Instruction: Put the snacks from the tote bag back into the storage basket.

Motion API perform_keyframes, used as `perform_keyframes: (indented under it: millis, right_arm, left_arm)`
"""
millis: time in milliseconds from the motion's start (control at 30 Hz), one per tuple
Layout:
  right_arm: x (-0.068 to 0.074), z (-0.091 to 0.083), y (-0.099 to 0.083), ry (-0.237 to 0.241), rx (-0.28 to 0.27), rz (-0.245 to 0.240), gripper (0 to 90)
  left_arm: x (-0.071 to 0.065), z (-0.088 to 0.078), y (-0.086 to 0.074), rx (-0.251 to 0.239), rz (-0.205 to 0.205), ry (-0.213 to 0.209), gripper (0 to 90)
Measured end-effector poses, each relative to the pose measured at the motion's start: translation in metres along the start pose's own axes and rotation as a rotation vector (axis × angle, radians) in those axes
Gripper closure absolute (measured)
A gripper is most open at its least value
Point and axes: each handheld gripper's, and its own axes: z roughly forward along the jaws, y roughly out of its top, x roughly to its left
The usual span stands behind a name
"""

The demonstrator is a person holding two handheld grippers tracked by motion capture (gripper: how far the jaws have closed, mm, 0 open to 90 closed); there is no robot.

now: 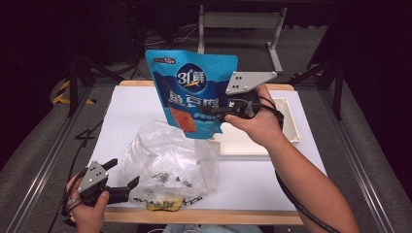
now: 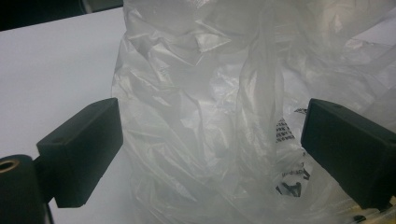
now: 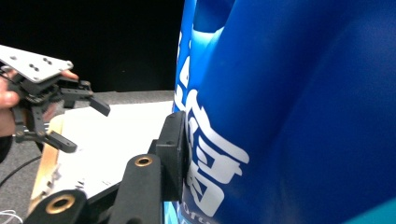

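Right claw (image 1: 210,110) clamped on blue snack pouch (image 1: 194,92), held upright above bench (image 1: 131,111) middle. Left claw (image 1: 124,174) spread wide at front-left edge, jaws either side of clear plastic bag (image 1: 165,160).

Bright white table (image 1: 291,184), dark surroundings, soft focus, blurry close-up gripper views

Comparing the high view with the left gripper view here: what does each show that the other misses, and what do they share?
High view alone: the right gripper shut on the blue pouch, held up over the white table, and a white tray behind it. Left gripper view alone: black print on a packet seen through the film. Both: the crumpled clear plastic bag with the open left gripper at it.
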Motion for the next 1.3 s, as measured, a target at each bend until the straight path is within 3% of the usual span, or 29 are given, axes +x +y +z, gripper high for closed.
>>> perform_keyframes:
  millis: [800,1300]
  right_arm:
    - [-0.050,-0.040,-0.033,-0.138,0.018,0.081,60.5]
    - [-0.081,-0.067,-0.056,-0.196,0.026,0.093,60.6]
  left_arm:
    - [-0.001,0.001,0.000,0.005,0.004,0.000,6.4]
    - [-0.002,-0.002,-0.002,0.007,0.000,0.013,6.3]
